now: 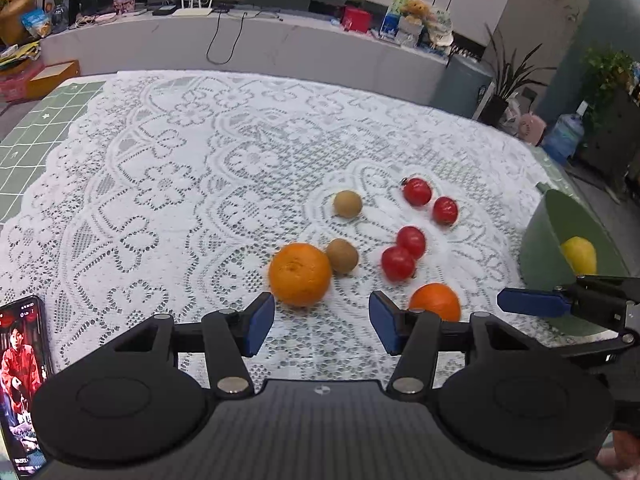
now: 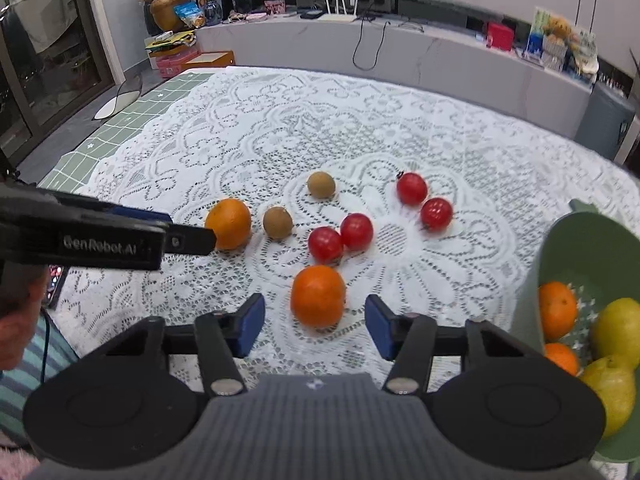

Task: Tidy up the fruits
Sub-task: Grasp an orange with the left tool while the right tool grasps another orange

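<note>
Between the wide right tongs (image 2: pixel 314 326), an orange (image 2: pixel 318 295)

Before you on the lace cloth (image 2: pixel 280 128): two loose oranges (image 2: pixel 318 295) (image 2: pixel 228 223), two kiwis (image 2: pixel 277 222) (image 2: pixel 321 185) and four tomatoes (image 2: pixel 412 188) (image 2: pixel 436 213) (image 2: pixel 356 231) (image 2: pixel 325 244). Your one green basket (image 2: pixel 560 248) contains two more oranges (image 2: pixel 557 310) (image 2: pixel 562 358) and two lemons (image 2: pixel 618 332) (image 2: pixel 612 392). You also have one phone (image 1: pixel 22 380) and two grippers (image 1: pixel 322 326) (image 2: pixel 315 326)
</note>
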Demonstrator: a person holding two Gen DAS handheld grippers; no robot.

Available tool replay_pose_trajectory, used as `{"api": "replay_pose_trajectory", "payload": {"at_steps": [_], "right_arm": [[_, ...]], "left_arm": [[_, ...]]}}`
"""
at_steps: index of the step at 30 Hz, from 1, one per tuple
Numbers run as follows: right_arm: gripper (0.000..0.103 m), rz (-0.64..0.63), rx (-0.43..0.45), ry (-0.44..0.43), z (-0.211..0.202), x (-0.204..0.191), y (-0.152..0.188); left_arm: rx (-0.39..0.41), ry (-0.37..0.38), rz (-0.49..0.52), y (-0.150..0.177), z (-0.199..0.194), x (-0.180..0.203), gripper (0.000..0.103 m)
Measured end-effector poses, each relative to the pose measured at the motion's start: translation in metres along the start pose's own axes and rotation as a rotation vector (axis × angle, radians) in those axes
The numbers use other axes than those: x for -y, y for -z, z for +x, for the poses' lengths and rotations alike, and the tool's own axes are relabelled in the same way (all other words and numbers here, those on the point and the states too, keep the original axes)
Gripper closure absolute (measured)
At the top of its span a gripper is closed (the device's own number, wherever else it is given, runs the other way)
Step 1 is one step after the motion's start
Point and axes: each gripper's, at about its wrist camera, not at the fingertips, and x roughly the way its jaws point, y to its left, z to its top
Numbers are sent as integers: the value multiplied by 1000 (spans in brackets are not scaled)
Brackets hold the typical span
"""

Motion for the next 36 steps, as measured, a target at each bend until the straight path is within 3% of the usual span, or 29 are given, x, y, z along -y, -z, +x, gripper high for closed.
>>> {"api": "replay_pose_trajectory", "payload": {"at_steps": [8, 17, 21, 27, 33, 36], "right_arm": [[51, 48, -59, -20, 22, 3, -9], [58, 62, -104, -22, 38, 8, -12], [67, 66, -127, -27, 46, 10, -12], [67, 64, -125, -43, 48, 12, -13], [67, 59, -127, -54, 48, 13, -12], [67, 55, -126, -56, 48, 13, -12]], "left_arm": [[-52, -38, -7, -4, 20, -7, 37], [-77, -47, -7, -14, 36, -6, 37], [-84, -52, -10, -16, 43, -6, 37], [-98, -53, -16, -20, 51, -5, 37], [-109, -71, -2, -22, 56, -3, 51], [-122, -75, -8, -23, 58, -5, 52]]}}
